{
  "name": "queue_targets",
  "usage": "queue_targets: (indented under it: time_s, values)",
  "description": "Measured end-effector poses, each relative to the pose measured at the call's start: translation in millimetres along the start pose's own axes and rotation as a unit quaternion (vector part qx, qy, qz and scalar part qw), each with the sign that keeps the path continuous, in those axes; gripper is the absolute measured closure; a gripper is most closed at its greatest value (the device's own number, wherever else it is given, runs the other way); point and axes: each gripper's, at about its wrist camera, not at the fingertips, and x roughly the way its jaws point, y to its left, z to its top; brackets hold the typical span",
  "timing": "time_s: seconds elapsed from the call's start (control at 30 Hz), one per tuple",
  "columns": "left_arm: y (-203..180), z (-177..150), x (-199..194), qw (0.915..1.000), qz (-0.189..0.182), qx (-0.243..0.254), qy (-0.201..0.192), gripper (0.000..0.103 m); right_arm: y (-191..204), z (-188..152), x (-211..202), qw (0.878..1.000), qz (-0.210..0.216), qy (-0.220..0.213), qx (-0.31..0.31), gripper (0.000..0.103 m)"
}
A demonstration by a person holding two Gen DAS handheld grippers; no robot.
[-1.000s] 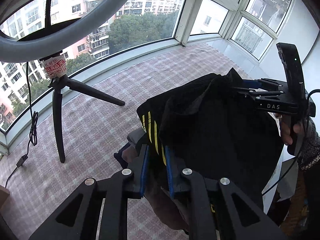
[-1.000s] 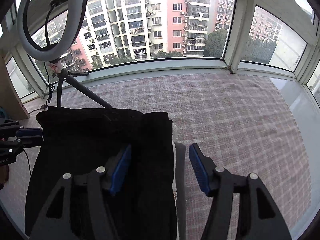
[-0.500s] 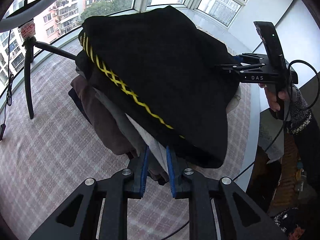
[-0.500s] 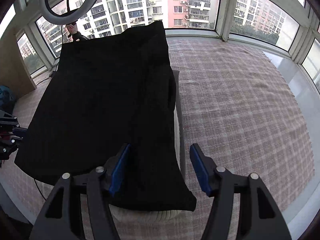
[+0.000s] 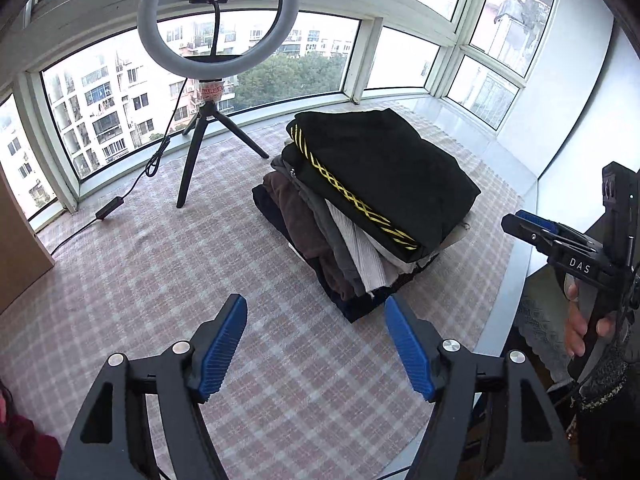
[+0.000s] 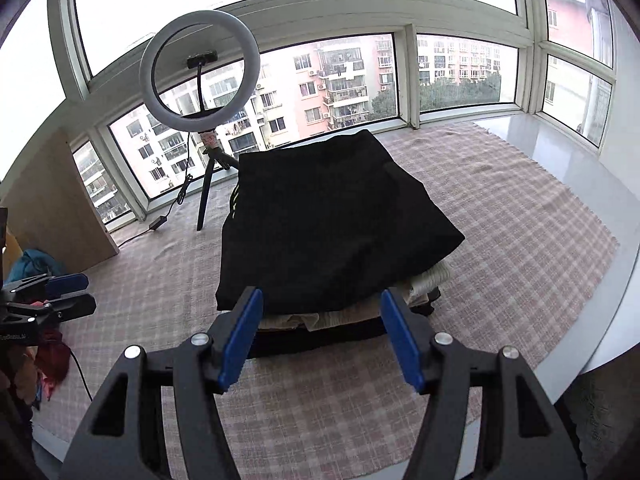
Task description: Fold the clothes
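Note:
A folded black garment with yellow braid trim lies on top of a stack of folded clothes on the plaid cloth. In the right wrist view the black garment covers the stack, with pale layers showing beneath. My left gripper is open and empty, pulled back from the stack's near corner. My right gripper is open and empty, just in front of the stack. The right gripper also shows in the left wrist view, held by a hand.
A ring light on a black tripod stands behind the stack by the windows, its cable trailing left. A plaid cloth covers the platform. A wooden panel and loose coloured clothes lie at the left.
Both grippers carried the black garment onto the stack, the left gripper opened and let go, and both have drawn back. The garment now rests flat on top.

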Motion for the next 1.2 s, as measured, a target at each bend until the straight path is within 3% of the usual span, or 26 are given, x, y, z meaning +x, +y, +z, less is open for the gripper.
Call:
queue_targets:
  time_s: [0.2, 0.43, 0.57, 0.8, 1.0, 1.2]
  values:
    - [-2, -37, -50, 0.9964, 0.064, 0.031, -0.046, 0.028, 71, -33, -45, 0.999, -0.047, -0.011, -0.015, 0.036]
    - [20, -84, -85, 0.9977, 0.053, 0.028, -0.03, 0.028, 121, -67, -82, 0.998, -0.06, -0.009, -0.016, 0.036]
    - [33, -107, -107, 0.9992, 0.027, 0.013, -0.025, 0.028, 138, -87, -100, 0.997, -0.07, -0.015, -0.015, 0.036]
    - [48, -144, -136, 0.9994, 0.024, 0.005, -0.025, 0.028, 162, -125, -112, 0.998, -0.069, 0.003, -0.01, 0.036]
    - [60, -165, -149, 0.9998, 0.014, -0.005, -0.015, 0.028, 181, -143, -120, 0.997, -0.074, 0.007, -0.02, 0.036]
    - [67, -173, -164, 0.9995, 0.006, -0.01, -0.031, 0.027, 195, -150, -126, 0.997, -0.073, 0.004, -0.027, 0.036]
